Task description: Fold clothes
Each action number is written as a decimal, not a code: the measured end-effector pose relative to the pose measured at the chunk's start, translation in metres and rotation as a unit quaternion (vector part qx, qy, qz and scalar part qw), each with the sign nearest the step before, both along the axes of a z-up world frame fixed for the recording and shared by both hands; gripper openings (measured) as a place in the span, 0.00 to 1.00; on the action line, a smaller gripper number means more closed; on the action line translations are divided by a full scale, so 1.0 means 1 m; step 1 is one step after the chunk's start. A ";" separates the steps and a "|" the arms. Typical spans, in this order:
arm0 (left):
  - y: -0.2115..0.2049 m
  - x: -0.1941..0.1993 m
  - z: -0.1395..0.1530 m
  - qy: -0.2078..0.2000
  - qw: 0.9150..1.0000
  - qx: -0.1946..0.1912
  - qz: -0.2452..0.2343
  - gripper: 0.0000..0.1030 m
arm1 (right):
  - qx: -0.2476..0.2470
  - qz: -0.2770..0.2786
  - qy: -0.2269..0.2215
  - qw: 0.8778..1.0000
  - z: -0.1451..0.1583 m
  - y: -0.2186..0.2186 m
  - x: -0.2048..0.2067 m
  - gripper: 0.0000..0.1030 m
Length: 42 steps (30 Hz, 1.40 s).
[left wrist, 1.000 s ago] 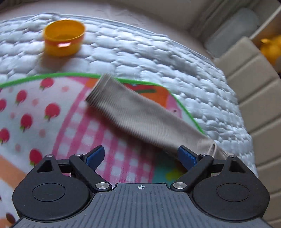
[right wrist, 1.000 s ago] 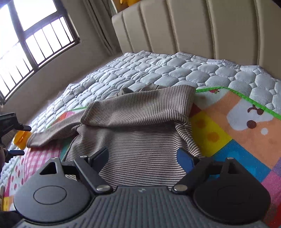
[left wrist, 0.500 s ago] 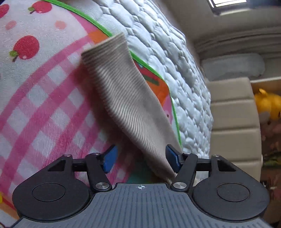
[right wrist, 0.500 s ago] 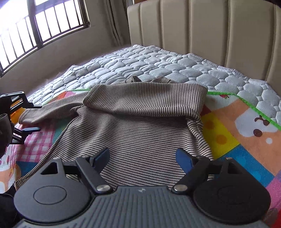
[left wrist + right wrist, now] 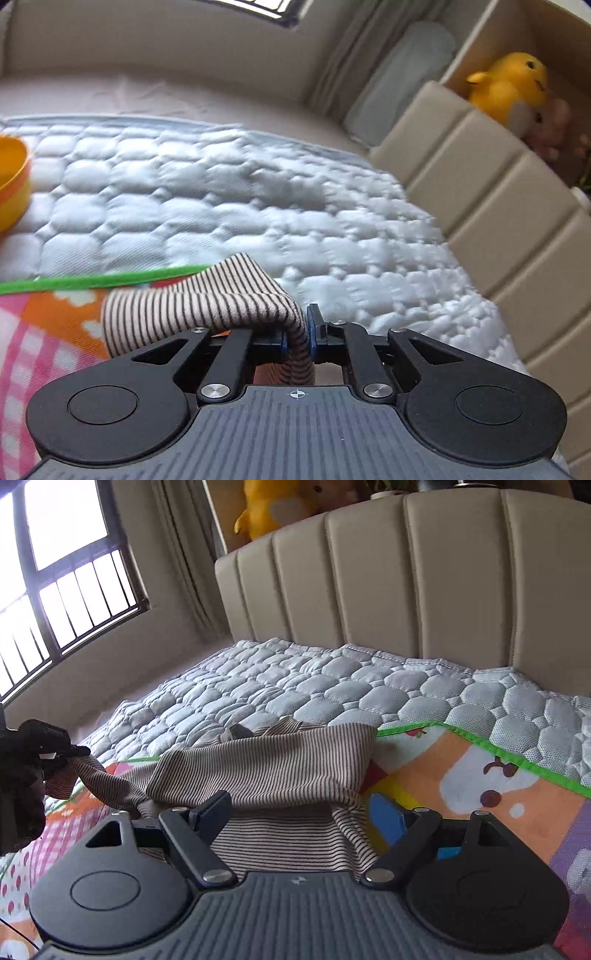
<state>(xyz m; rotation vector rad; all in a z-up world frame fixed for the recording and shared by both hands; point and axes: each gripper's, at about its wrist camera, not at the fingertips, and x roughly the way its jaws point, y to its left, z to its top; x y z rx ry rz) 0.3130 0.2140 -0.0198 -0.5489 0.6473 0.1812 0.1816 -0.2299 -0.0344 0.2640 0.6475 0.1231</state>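
One striped sleeve (image 5: 192,306) clamped in left gripper (image 5: 296,338); right gripper (image 5: 301,814) spread, empty. Risk: thin pinch slipping, sleeve dropping mid-fold.

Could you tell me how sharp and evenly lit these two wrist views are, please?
Left wrist view: the quilted mattress is smeared by motion blur, while the striped sleeve stays crisp. Right wrist view: the window is blown out to white, and fisheye distortion bends the headboard.
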 end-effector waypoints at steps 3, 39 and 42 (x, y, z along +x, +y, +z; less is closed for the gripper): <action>-0.046 0.008 0.036 -0.044 0.997 0.008 -0.063 0.10 | 0.014 -0.015 0.000 1.000 0.001 -0.011 0.001 0.81; -0.127 -0.097 0.051 0.069 0.986 0.062 -0.138 0.92 | 0.011 0.009 0.064 0.998 -0.029 -0.016 -0.002 0.81; -0.139 -0.083 0.025 0.055 0.989 0.062 -0.126 0.92 | -0.009 0.005 0.049 0.999 -0.024 -0.014 -0.009 0.81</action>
